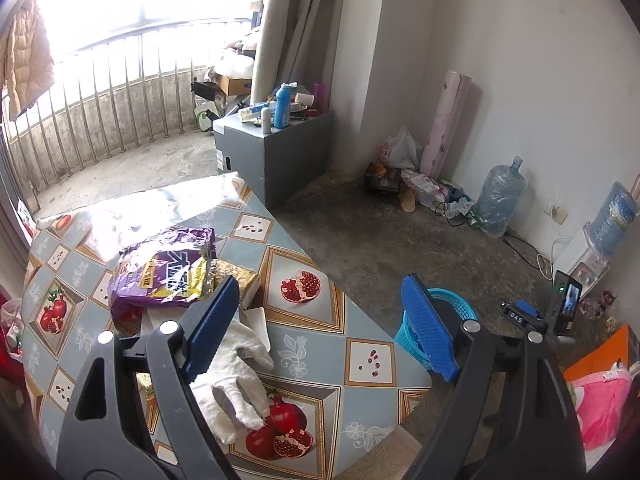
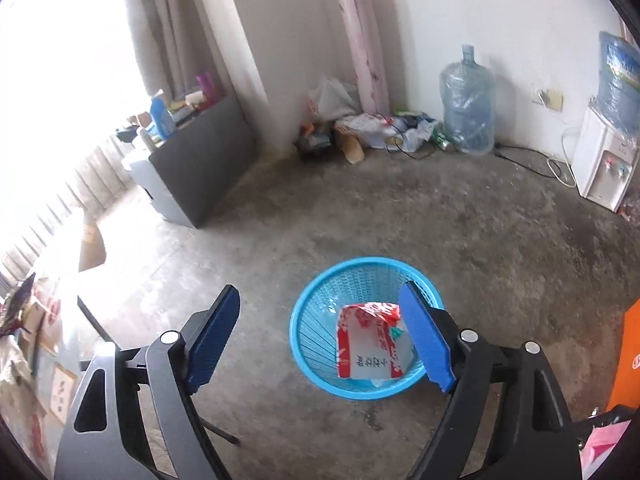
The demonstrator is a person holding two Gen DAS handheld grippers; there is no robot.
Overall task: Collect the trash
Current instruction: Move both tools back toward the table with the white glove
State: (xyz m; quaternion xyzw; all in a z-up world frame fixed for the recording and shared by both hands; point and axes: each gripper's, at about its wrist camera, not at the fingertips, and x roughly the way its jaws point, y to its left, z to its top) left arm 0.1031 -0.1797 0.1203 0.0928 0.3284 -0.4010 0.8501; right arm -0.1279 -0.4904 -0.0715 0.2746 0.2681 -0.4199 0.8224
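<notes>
Closest in, the left gripper [image 1: 324,328] hangs over the table covered in a blue-grey oilcloth printed with pomegranates [image 1: 360,364], its blue-padded jaws spread wide with nothing between them. Just under its left pad lies a crumpled white cloth glove [image 1: 232,380], fingers pointing toward the table's near edge, its long axis running roughly along the line the claw points. A little further up the table, touching a yellowish packet I cannot identify, sits a shiny purple foil snack bag [image 1: 168,272], lying flat with its long side angled across the jaws' gap. I judge this hand the nearer one to whatever trash is left on the table; both pieces lie ahead and to the left of its jaws.

The right gripper [image 2: 320,332] is off the table, above bare concrete floor, jaws wide apart and holding nothing. Beyond and below its right pad stands the round light-blue plastic mesh waste basket [image 2: 308,308], and a red-and-white printed plastic wrapper [image 2: 368,340] lies inside it, tilted against the far wall. From the left wrist view the basket sits on the floor past the table's right edge, so a piece taken by the left hand would have to travel rightward.
</notes>
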